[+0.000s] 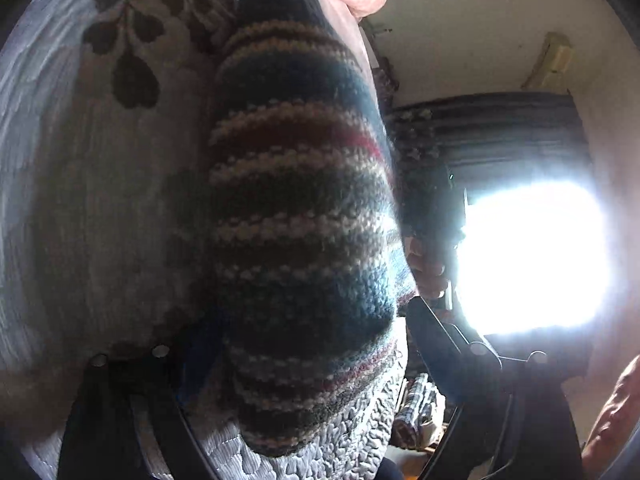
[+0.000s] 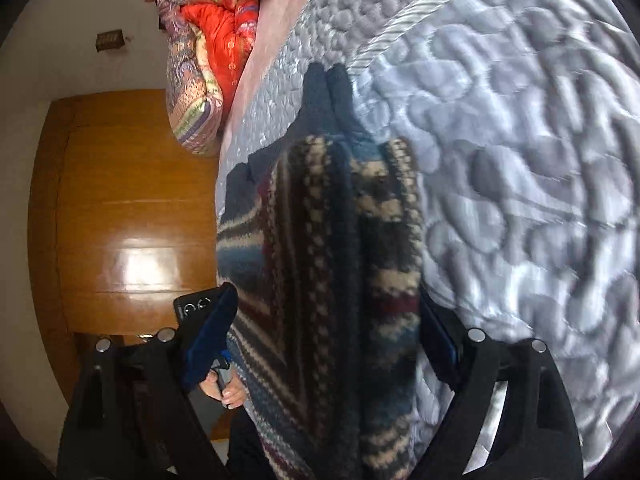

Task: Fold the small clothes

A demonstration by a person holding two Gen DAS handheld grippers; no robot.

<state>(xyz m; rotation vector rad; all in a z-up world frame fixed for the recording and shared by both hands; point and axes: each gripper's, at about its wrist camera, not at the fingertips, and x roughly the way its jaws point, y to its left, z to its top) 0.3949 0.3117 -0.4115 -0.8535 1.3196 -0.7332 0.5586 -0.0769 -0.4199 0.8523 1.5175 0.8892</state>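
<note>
Both tools clamped on one striped knit garment (image 2: 320,280): left tool (image 1: 296,360), right tool (image 2: 324,328), above the quilt (image 2: 520,160).

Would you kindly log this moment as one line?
stage: folding | item: striped knit sweater on quilt | left gripper: gripping sweater | right gripper: gripping sweater

Two wrist fisheyes, both close above the striped knit garment (image 1: 304,216) on the quilted bedspread (image 2: 520,160), facing opposite room sides

The striped knit garment (image 1: 304,216) fills the left wrist view, blurred, hiding the left gripper's (image 1: 296,364) fingertips. In the right wrist view its lower end is cut off, quilt (image 2: 520,160) smeared.
</note>
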